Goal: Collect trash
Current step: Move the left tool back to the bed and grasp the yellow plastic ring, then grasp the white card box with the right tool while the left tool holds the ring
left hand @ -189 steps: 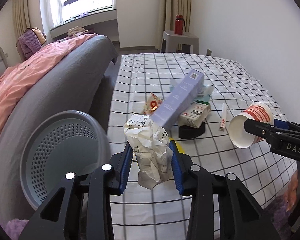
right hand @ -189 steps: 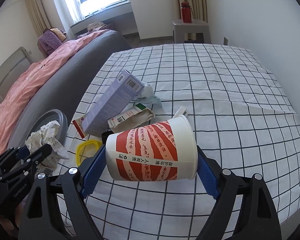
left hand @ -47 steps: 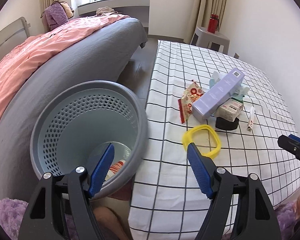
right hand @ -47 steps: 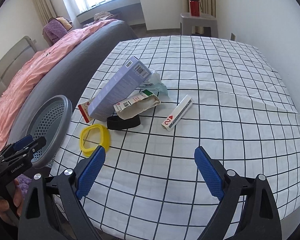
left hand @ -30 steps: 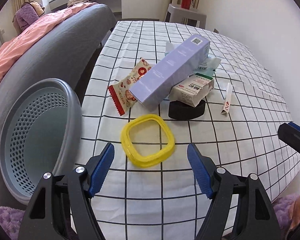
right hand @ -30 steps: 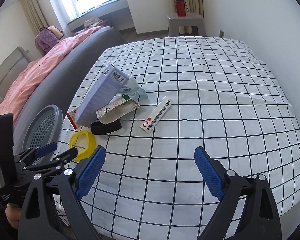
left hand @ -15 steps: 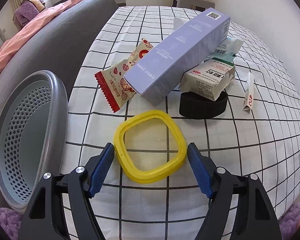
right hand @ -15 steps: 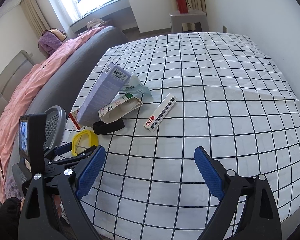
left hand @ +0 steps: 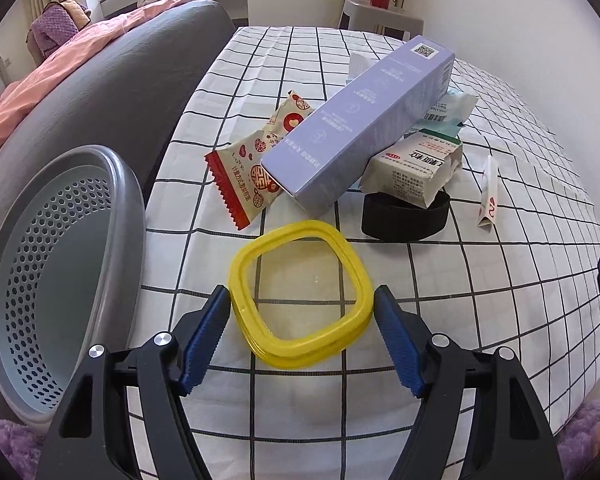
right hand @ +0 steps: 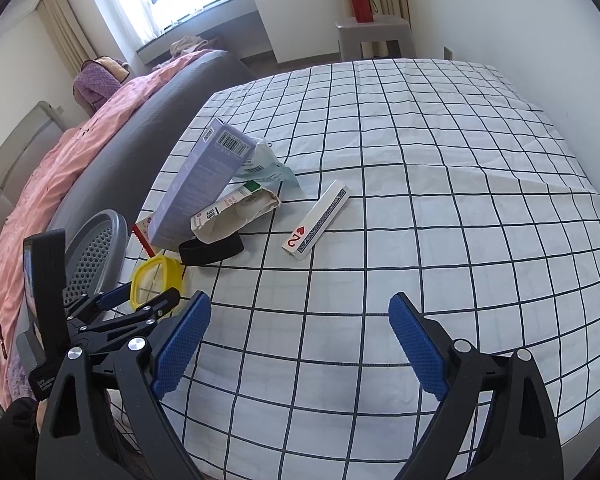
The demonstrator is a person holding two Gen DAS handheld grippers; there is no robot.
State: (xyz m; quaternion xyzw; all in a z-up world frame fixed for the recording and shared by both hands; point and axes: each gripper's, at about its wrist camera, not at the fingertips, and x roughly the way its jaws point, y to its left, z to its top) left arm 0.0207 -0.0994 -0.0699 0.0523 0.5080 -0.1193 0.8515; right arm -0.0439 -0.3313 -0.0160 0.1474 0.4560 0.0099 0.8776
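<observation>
The left gripper (left hand: 302, 326) hangs over the near left corner of the checked tablecloth (left hand: 480, 320) on the worktop. Its jaws are closing, with the yellow square ring (left hand: 300, 294) lying flat between the blue pads. The left pad sits at the ring's left edge and the right pad just off its right edge; whether either presses on it cannot be told, and the ring lies on the cloth.

Beyond the ring, toward the middle of the worktop's left side, the rest of the trash sits in a cluster. A long lilac carton (left hand: 360, 132) leans tilted, its near open end on the cloth and its far end raised. A red and white snack wrapper (left hand: 256, 164) lies just left of it, partly under its near end. A crumpled white and green packet (left hand: 416, 168) lies against the carton's right side, resting on a black band (left hand: 404, 220). A pale blue wrapper (right hand: 268, 168) shows behind the carton. A narrow card box with a red 2 and heart (right hand: 318, 220) lies alone, to the right of the cluster.

The grey perforated bin (left hand: 56, 280) stands off the worktop's left edge, beside a grey bed with a pink cover.

The right gripper (right hand: 300, 344) hovers over bare cloth near the worktop's near edge, jaws wide apart with nothing between them.
</observation>
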